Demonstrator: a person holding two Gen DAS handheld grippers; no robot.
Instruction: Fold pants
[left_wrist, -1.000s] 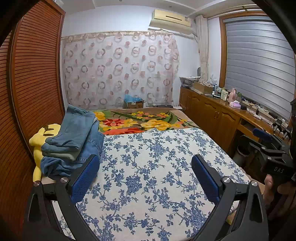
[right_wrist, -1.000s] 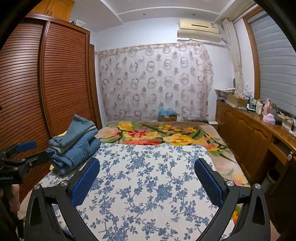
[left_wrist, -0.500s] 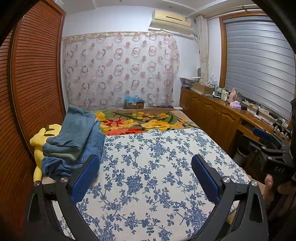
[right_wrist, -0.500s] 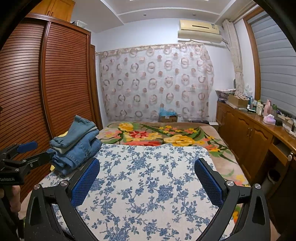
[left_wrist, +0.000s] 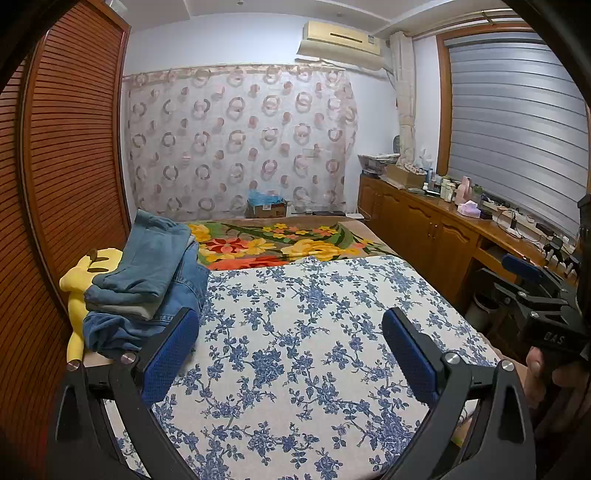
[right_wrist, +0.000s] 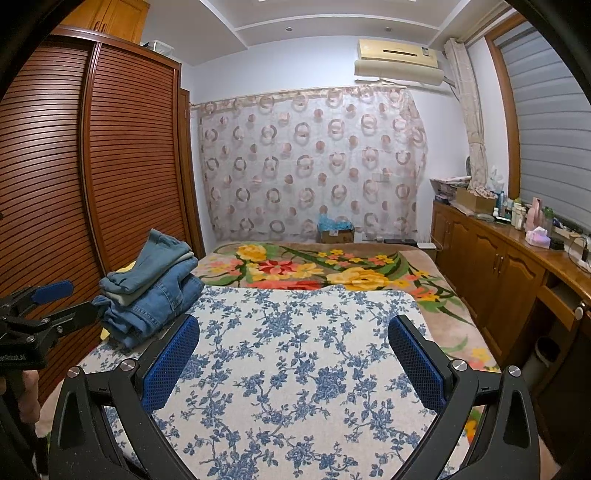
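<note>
I hold the left gripper (left_wrist: 290, 352) and right gripper (right_wrist: 293, 360) released and empty above the blue-floral white bedspread (left_wrist: 314, 332), the stacked blue denim pants (left_wrist: 147, 280) at centre left risking toppling if I pinch several layers.

left claw (left_wrist: 290, 347): black frame, blue mesh pads, silver screws | right claw (right_wrist: 293, 352): same

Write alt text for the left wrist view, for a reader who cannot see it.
The left gripper is held open and empty above a bed's blue-flowered sheet. A pile of folded jeans sits at the bed's left edge beside a yellow plush toy. The right gripper shows at the right edge.
</note>
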